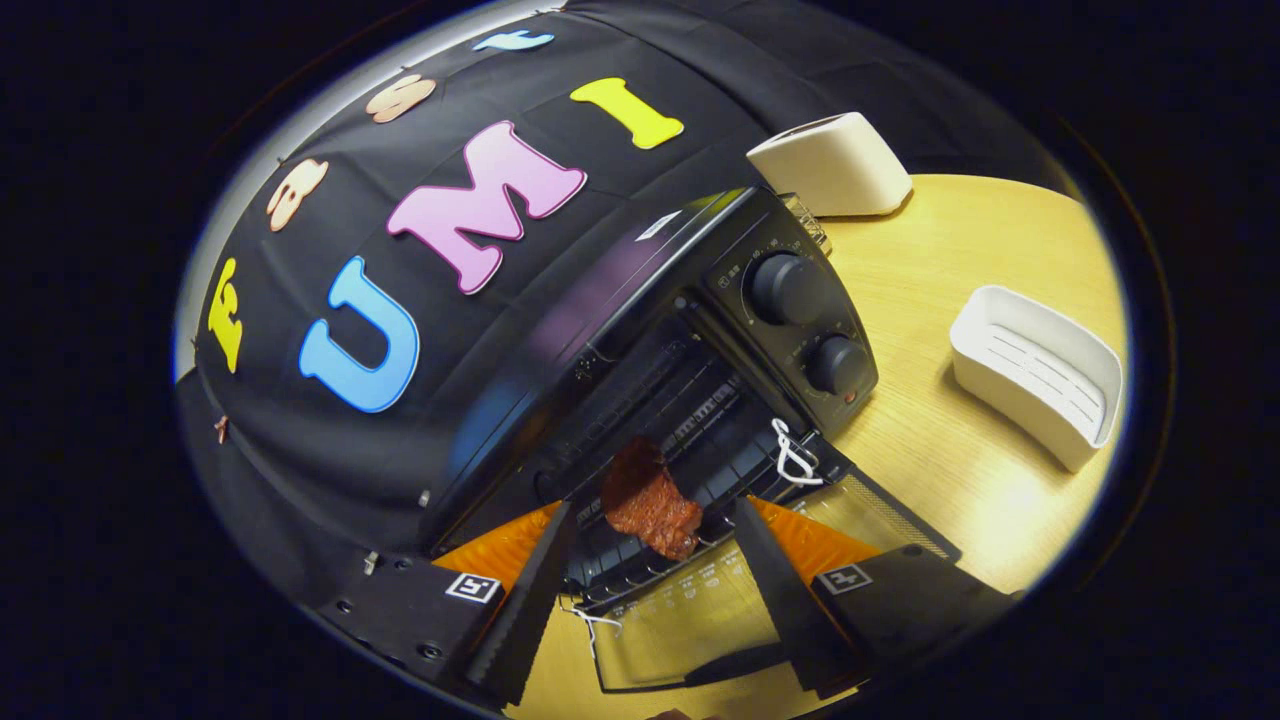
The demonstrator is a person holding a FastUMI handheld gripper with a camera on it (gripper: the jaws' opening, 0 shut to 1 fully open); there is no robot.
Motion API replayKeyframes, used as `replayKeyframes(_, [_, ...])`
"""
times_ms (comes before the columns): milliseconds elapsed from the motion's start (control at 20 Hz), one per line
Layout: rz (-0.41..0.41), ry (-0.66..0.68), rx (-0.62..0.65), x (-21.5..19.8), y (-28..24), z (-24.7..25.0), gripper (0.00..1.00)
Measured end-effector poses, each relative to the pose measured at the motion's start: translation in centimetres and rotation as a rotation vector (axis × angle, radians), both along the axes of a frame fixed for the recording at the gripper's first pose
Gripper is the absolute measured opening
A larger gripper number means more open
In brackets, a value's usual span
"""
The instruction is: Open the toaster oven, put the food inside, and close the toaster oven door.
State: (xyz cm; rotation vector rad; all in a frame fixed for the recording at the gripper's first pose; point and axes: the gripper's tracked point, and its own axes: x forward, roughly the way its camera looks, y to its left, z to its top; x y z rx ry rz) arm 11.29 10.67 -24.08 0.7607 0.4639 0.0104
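Observation:
The black toaster oven (640, 290) stands with its glass door (690, 620) folded down flat toward me, under my fingers. A reddish-brown slab of food (645, 490) lies at the oven's mouth on the front of the wire rack (700, 420). My gripper (652, 512) is open. Its fingertips sit either side of the food, and a gap shows between each finger and the food. The oven's inside beyond the food is dark.
Two knobs (785, 287) sit on the oven's panel, right of the opening. White cord loops (793, 455) hang at the door's corners. A white toaster (830, 165) stands behind the oven, and a white ribbed tray (1040, 375) rests on the wooden table (940, 450) to the right.

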Motion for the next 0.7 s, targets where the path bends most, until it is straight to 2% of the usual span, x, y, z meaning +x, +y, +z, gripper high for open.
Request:
replayKeyframes(250, [0.100,0.037,-0.118,-4.1,-0.6,0.9,0.98])
replayKeyframes(700, [0.385,0.112,-0.450,-11.4,-0.2,-0.9,0.98])
